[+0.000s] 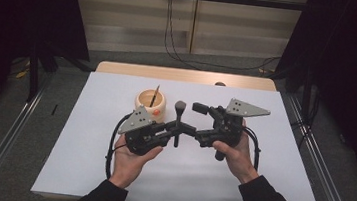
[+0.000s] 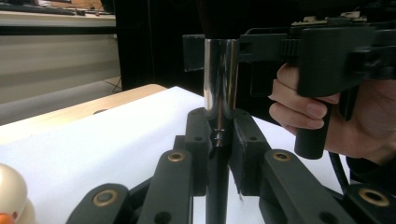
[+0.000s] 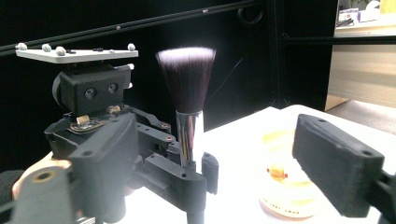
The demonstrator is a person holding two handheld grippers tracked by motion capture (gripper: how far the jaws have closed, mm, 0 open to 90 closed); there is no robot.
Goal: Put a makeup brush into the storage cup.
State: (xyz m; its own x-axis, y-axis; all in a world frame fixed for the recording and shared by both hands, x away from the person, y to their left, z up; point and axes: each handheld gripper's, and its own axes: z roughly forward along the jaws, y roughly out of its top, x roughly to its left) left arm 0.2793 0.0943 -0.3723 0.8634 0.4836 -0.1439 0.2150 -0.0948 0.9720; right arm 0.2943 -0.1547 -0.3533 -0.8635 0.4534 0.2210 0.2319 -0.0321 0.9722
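Progress is looking partial, as far as I can judge: the makeup brush [image 1: 179, 116] is already being held up off the white table [image 1: 257, 189], upright with its bristles on top, over the middle of the table and just in front of the round cream holder [image 1: 150, 104] that is standing toward the far edge; the left gripper [image 1: 172, 129] is clamping the brush by its black handle just under the shiny metal ferrule, as the left gripper view is showing, jaws pressed against both sides of the makeup brush [image 2: 219, 121]; the right gripper [image 1: 195, 118] is facing it from the other side with its jaws spread wide, one pad ahead of the brush and one behind it, touching nothing; a thin dark stick [image 1: 155, 96] is already leaning inside the holder, so what is probably remaining is either a hand-over or carrying the brush into that holder and letting go; small dark print is running along the holder's [image 3: 285, 205] lower side in the right gripper view, too blurred for reading; no other writing is showing.
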